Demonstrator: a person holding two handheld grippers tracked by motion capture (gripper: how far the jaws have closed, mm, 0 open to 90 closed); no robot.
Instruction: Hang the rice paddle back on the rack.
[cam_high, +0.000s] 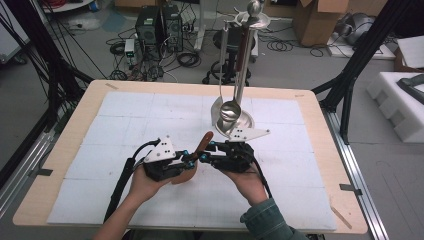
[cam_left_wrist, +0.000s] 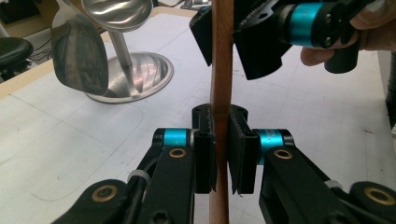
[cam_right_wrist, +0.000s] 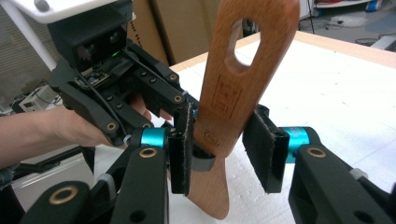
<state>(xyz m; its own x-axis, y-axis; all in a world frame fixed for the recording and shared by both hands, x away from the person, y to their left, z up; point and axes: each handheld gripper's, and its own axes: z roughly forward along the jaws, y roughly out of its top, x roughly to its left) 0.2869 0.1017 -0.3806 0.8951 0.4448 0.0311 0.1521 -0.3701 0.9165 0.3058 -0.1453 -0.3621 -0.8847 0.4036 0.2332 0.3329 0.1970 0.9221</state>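
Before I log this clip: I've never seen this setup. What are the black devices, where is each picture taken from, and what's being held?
A person holds a hand-operated gripping tool in each hand. The high view looks down on a table covered in white sheets. The other two pictures come from cameras riding on each tool.

The left tool is clamped on the thin edges of a wooden spatula. The right tool has its jaws open around the spatula's handle, one pad touching, the other apart.

Behind stands a metal utensil stand with a ladle hanging from it.

Smooth wooden spatula (cam_right_wrist: 233, 88); glossy metal ladle (cam_high: 230, 109), stand (cam_high: 243, 60)
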